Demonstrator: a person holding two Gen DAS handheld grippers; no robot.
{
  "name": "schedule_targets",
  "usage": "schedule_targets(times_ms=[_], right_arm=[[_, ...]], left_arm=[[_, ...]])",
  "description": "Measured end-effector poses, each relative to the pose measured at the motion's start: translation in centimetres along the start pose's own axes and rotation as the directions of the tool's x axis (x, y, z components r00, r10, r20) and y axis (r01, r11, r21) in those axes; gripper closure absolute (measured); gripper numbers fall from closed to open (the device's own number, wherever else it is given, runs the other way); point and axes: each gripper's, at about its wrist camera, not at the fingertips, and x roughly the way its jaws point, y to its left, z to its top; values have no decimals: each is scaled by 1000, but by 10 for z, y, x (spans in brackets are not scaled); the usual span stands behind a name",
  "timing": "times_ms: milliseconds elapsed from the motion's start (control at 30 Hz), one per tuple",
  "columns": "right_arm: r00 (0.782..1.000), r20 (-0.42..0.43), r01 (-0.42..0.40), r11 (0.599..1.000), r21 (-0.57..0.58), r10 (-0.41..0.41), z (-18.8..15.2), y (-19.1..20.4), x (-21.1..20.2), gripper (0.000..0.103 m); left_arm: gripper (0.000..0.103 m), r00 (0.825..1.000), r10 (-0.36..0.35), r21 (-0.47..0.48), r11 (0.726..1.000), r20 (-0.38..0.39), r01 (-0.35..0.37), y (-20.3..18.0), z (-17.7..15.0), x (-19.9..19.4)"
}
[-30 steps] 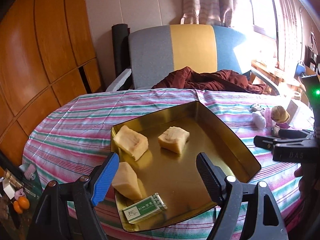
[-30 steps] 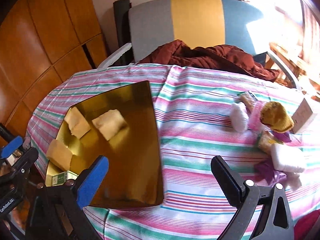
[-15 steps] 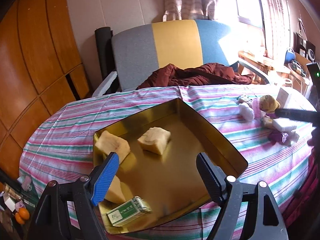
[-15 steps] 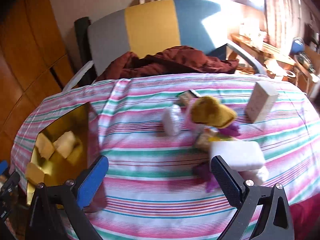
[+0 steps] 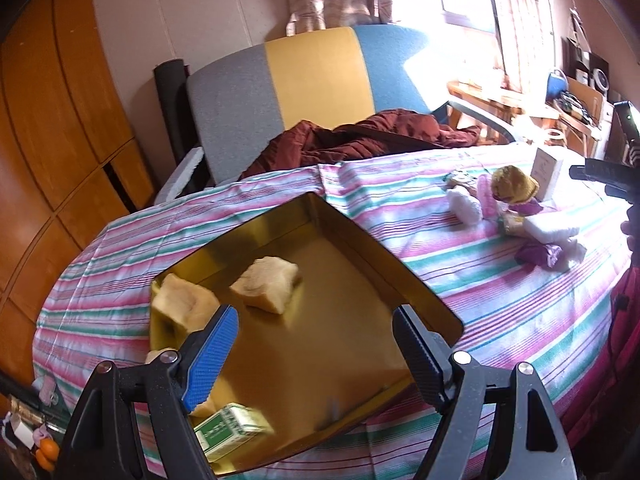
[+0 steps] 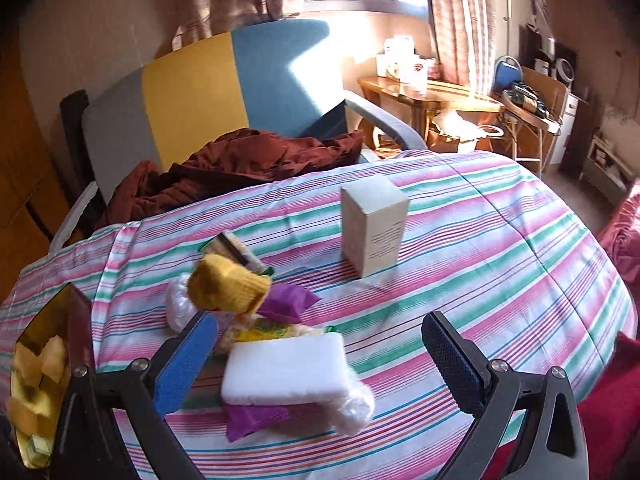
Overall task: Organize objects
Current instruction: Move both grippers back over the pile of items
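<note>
A gold tin tray (image 5: 416, 280) lies on the striped tablecloth and holds tan sponge chunks (image 5: 266, 284) and a small green box (image 5: 230, 432). My left gripper (image 5: 316, 340) hangs open over the tray's near part, empty. To the right lies a pile: a white foam block (image 6: 284, 368), a yellow knit piece (image 6: 226, 284), purple packets (image 6: 288, 298) and a clear-wrapped white item (image 6: 178, 304). A tall white carton (image 6: 374, 226) stands upright behind them. My right gripper (image 6: 320, 350) is open above the foam block, its jaws wide apart. The tray (image 6: 76, 316) shows at the left edge there.
A grey, yellow and blue armchair (image 5: 316, 76) with a maroon jacket (image 5: 360, 140) stands behind the table. Wooden cupboards (image 5: 52, 120) fill the left. A side table (image 6: 428, 92) and clutter stand by the window at the right. The cloth (image 6: 500, 248) drops off at the right.
The right gripper has swung far to the right, from the tray to the pile of objects. The left gripper has drifted so the tray sits lower and more leftward in its view.
</note>
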Motion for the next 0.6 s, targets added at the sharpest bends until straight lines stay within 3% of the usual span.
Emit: schedule_targets(times_ms=[167, 367, 467, 600], right_arm=[[1000, -21, 7, 984, 176, -3, -3, -40, 13, 0], [1000, -13, -22, 948, 318, 27, -5, -68, 12, 0], [999, -29, -30, 931, 365, 43, -6, -77, 16, 0], [996, -48, -44, 916, 398, 69, -8, -83, 21, 0]], left_arm=[[22, 993, -122, 28, 992, -8, 122, -21, 10, 7], [22, 966, -253, 70, 964, -55, 257, -63, 22, 23], [22, 940, -325, 69, 941, -100, 332, -83, 29, 34], [23, 924, -363, 102, 921, -120, 375, -110, 39, 43]])
